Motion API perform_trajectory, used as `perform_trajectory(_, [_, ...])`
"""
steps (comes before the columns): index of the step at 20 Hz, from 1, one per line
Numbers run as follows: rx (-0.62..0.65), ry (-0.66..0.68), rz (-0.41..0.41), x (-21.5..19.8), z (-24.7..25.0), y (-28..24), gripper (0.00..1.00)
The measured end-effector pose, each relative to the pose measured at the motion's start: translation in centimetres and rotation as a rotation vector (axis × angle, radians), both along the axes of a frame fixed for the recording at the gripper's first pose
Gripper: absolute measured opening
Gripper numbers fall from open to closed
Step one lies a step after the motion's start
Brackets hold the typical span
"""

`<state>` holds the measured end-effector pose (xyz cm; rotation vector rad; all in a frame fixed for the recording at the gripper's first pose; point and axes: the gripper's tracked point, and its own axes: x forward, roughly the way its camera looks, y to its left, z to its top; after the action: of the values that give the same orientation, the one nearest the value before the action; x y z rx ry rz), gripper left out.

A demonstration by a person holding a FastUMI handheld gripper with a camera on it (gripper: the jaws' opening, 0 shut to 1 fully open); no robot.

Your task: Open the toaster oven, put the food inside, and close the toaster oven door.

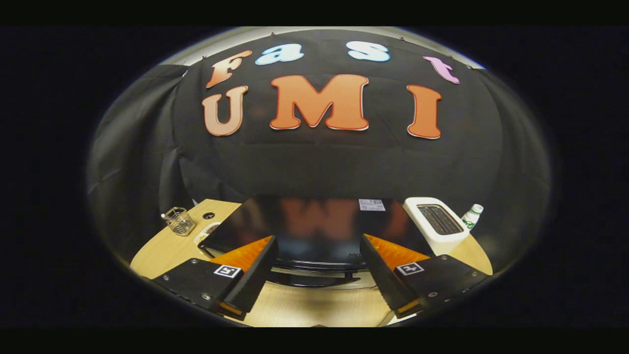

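The gripper (317, 275) sits at the bottom centre of the frame with its 2 fingers (250, 275) spread wide apart. Nothing is held between them; bare table (314, 305) shows in the gap.

The toaster oven (314, 231) occupies the lower centre of the frame, just ahead of the fingers. It is viewed from above, so its glossy black top faces the camera. Its front edge and a dark curved door handle (314, 280) appear between the fingertips, just below the top surface. The door appears closed, judging from the handle sitting tight under the front edge; the door face itself is too foreshortened to confirm.

Other items on the table:
1. A white 2-slot toaster (437, 221), lower right, just beside the toaster oven.
2. A small bottle (472, 215) with a white cap, beyond that toaster.
3. A wire basket (179, 221), lower left, near the table's far edge.
4. The rim of a plate (204, 236), lower left, partly hidden behind the oven's left corner. Whether it carries the food cannot be told.

Task progress, as a judgement: 0 of 3 steps look complete. The door is not yet open, no food is in the gripper, and closing remains. The likely step in hand is aligning the fingers with the handle.
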<state>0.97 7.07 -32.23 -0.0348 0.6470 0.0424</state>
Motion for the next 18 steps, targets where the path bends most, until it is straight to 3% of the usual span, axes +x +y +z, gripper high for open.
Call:
perform_trajectory(5, [0.024, 0.059, -0.017, -1.8, -2.3, 0.5, 0.99])
perform_trajectory(8, [-0.023, 0.027, 0.001, -3.2, -2.0, 0.5, 0.98])
perform_trajectory(11, [0.012, 0.000, -0.012, -3.9, -1.9, 0.8, 0.97])
perform_trajectory(18, [0.024, 0.075, 0.077, -8.2, -2.5, 1.3, 0.93])
